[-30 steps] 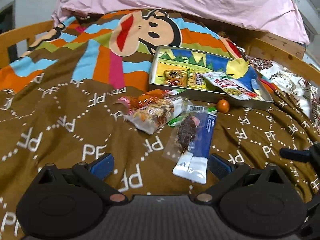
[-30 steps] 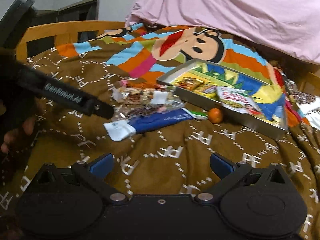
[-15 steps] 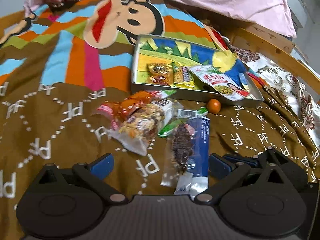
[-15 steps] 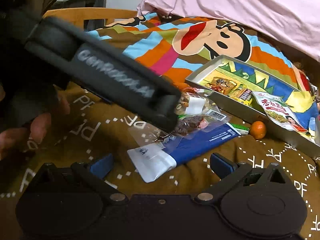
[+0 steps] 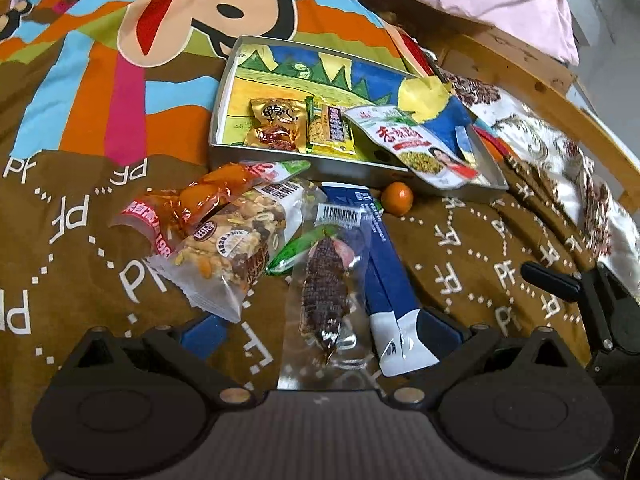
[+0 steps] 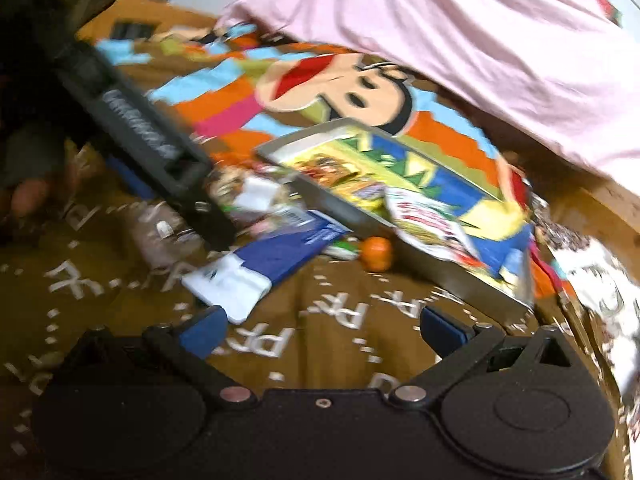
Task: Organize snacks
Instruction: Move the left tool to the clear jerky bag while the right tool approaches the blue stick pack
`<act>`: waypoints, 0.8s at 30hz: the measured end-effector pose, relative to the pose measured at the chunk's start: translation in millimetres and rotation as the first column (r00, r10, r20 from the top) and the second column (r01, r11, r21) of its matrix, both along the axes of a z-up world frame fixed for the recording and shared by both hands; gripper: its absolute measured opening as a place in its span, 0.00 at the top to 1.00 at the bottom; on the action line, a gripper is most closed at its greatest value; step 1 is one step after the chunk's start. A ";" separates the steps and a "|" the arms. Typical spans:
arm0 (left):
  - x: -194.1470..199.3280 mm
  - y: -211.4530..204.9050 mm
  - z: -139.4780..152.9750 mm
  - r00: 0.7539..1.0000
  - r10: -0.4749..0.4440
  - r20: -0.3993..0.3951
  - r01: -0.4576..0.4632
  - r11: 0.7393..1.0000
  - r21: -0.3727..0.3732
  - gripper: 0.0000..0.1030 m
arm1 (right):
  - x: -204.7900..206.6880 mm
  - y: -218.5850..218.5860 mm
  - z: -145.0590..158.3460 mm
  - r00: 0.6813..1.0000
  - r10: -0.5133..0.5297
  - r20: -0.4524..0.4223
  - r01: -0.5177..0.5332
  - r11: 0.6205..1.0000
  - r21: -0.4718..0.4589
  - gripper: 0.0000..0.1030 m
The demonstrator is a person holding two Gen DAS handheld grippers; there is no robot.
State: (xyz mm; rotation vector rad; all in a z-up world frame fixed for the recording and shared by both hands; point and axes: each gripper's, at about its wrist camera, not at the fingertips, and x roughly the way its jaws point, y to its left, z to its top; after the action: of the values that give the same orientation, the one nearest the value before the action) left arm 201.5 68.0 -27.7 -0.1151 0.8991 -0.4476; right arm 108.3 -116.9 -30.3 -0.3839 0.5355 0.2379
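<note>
Both grippers gape empty, so the left gripper (image 5: 320, 330) should pinch the clear dried-fruit pouch (image 5: 325, 292) lying between its fingers by the near edge, avoiding the blue packet (image 5: 386, 260), then carry it to the tin tray (image 5: 224, 92).

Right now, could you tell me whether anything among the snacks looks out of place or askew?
Yes. The white and red packet lies askew, draped over the tin tray's near rim rather than flat inside. A small orange fruit sits loose on the blanket beside the tray, the only unwrapped item among the packets.
</note>
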 end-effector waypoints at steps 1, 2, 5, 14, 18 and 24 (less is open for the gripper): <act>0.7 0.6 0.5 1.000 0.004 -0.005 -0.004 1.000 -0.010 0.01 | 0.8 -3.1 2.1 1.000 -0.002 0.003 0.002 1.000 0.024 0.01; 1.7 0.9 0.6 1.000 0.007 -0.009 -0.007 1.000 -0.016 0.01 | 2.2 -4.0 4.3 1.000 0.005 0.005 -0.005 0.999 0.050 0.01; 1.6 -0.9 1.5 0.999 0.022 -0.032 -0.022 1.000 -0.007 0.01 | 6.7 2.9 6.6 0.999 0.053 0.001 -0.053 0.994 0.092 0.01; -16.0 16.1 11.0 0.997 0.071 -0.024 -0.072 0.997 -0.035 0.01 | 34.7 23.7 -8.9 0.993 0.094 -0.066 -0.088 0.992 0.093 0.24; -14.9 4.5 14.3 0.999 0.031 0.023 -0.029 0.998 -0.046 0.01 | 38.1 10.6 -6.0 0.991 0.094 -0.100 -0.082 0.989 0.120 0.45; -4.4 -20.9 8.8 1.000 -0.007 0.025 0.007 1.000 0.000 0.01 | 24.9 -15.6 -8.6 0.987 0.113 -0.115 -0.110 0.993 0.031 0.56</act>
State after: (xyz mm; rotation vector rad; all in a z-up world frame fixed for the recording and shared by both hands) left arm 197.0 47.1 -18.9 -0.1065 0.8751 -0.4543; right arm 133.1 -132.5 -38.9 -0.3780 0.6261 0.3759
